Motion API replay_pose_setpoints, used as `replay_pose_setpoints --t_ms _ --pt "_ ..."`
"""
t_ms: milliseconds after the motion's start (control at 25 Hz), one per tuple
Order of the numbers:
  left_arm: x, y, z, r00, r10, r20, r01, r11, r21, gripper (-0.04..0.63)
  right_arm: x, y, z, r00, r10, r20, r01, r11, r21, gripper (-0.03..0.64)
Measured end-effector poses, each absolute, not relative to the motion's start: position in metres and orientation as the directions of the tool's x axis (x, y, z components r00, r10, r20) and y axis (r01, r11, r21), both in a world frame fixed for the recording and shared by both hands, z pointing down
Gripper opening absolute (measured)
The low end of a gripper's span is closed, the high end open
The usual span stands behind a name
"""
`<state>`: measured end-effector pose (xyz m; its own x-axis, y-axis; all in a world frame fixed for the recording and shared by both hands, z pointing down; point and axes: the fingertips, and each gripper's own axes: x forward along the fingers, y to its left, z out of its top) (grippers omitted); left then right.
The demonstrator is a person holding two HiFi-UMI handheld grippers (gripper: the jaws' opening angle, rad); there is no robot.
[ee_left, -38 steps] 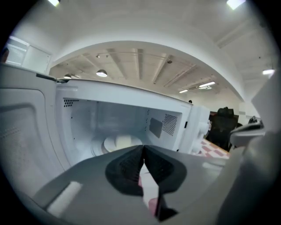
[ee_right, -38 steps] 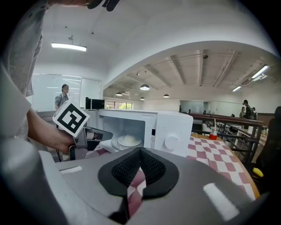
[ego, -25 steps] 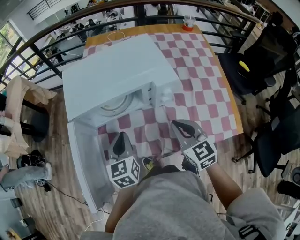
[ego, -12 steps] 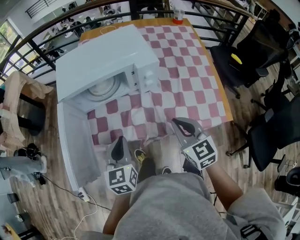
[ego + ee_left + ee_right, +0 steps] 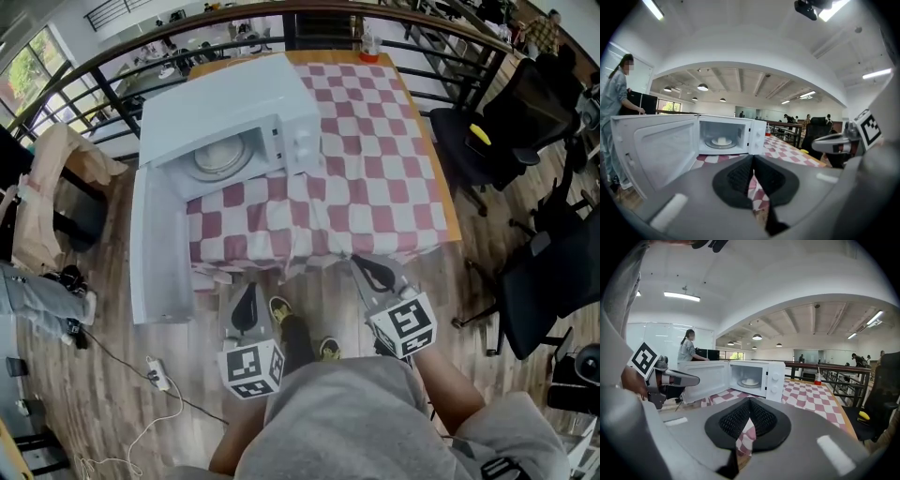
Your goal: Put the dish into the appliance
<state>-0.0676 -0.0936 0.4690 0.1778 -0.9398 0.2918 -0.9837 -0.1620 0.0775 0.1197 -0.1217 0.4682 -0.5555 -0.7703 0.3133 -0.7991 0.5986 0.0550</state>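
a table (image 5: 448, 202) under a red-and-white checked cloth (image 5: 375, 169) stands on a wooden floor (image 5: 94, 375) beside a curved black railing (image 5: 187, 19), with black office chairs (image 5: 497, 141) to the right. on the cloth sits a white microwave (image 5: 230, 112) with its door (image 5: 155, 248) swung open; the dish (image 5: 222, 157) lies inside on the turntable. the left gripper (image 5: 246, 298) and the right gripper (image 5: 375, 274) hover off the near edge, each with its jaws pressed together and empty.
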Motion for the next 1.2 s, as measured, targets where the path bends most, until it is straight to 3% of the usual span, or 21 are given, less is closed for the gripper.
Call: replay_pose_setpoints --t_ms 680,1200 --pt "-0.039 -0.034 0.446 0.159 -0.95 0.269 -0.986 -0.14 0.088 0.011 0.136 -0.066 0.441 -0.593 -0.765 0.25 -0.792 0.611 -0.008 -0.002" --pt "-0.056 -0.049 0.42 0.204 -0.943 0.263 -0.978 -0.182 0.105 0.011 0.097 -0.068 0.414 -0.6 -0.764 0.236 -0.793 0.606 -0.053 -0.002"
